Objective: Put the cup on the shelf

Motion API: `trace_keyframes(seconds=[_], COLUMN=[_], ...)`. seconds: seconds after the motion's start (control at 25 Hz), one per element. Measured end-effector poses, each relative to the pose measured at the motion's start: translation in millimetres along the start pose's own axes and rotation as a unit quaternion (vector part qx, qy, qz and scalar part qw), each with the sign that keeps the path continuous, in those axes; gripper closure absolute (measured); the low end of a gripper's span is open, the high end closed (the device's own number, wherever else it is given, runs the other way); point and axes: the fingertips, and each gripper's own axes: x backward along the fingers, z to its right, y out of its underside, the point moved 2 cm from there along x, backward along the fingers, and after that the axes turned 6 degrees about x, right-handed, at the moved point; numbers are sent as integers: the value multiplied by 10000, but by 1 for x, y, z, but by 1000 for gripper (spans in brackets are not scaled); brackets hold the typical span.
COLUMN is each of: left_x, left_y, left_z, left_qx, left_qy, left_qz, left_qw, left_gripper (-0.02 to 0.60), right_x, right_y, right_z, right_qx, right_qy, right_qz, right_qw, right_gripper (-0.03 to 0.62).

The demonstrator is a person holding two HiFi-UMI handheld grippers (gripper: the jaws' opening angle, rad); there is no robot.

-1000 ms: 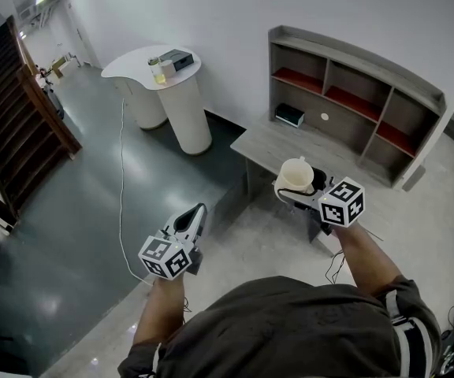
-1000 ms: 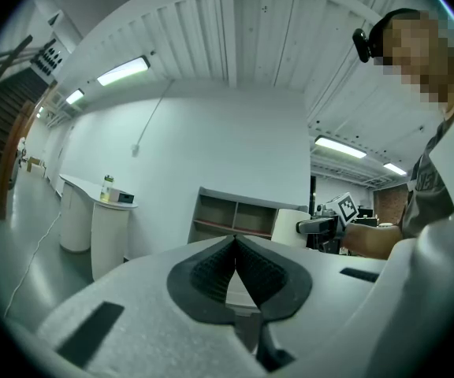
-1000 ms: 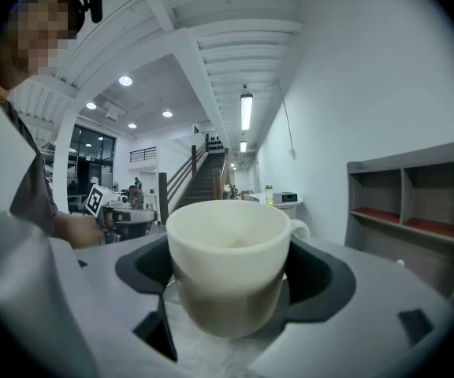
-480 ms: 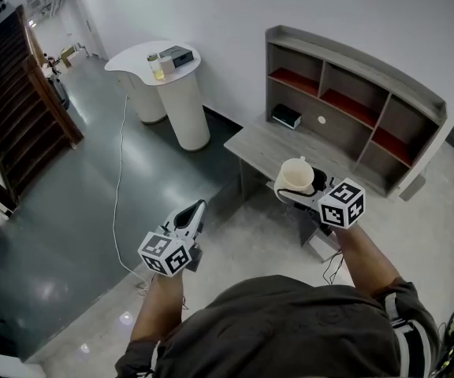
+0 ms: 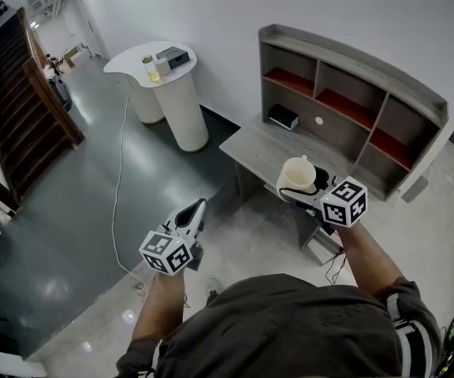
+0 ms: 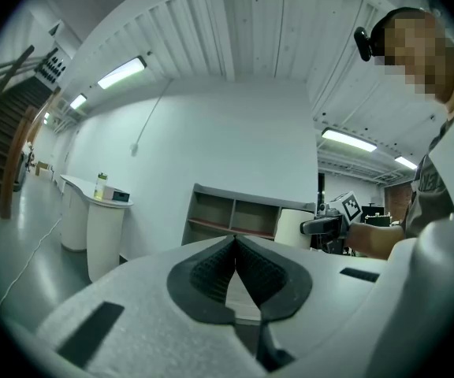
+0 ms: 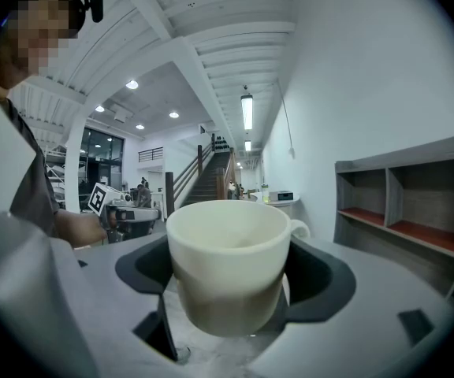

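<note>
At the left, the white hand-held left gripper (image 5: 198, 209) hangs idle above the floor, its dark jaws pressed together on nothing. To its right, the right gripper (image 5: 299, 192) pinches the cream ceramic cup with a handle (image 5: 296, 173) by its sides, upright in the air, near the low grey wooden desk (image 5: 262, 144). The step in hand seems to be the carrying. Next, the cup must travel forward to the grey wooden shelf unit with red-lined compartments (image 5: 353, 85), stay level, and enter one compartment without touching the dividers.
</note>
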Motion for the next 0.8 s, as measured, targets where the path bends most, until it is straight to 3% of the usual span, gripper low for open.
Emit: trace_keyframes(seconds=[0.4, 0.8], left_x=[-41, -84], left_y=[-12, -67], left_z=[-66, -227], left_qx=[82, -28], left_qy=[321, 835], left_qz=[25, -29], left_qw=[9994, 9965], left_gripper=[578, 578], right_x=[-58, -217], right_y=[-4, -51], right_z=[33, 65], right_qx=[-13, -20], right_qy=[220, 514], right_qz=[-73, 47], right_qw=[9997, 9987], right_gripper=[183, 183])
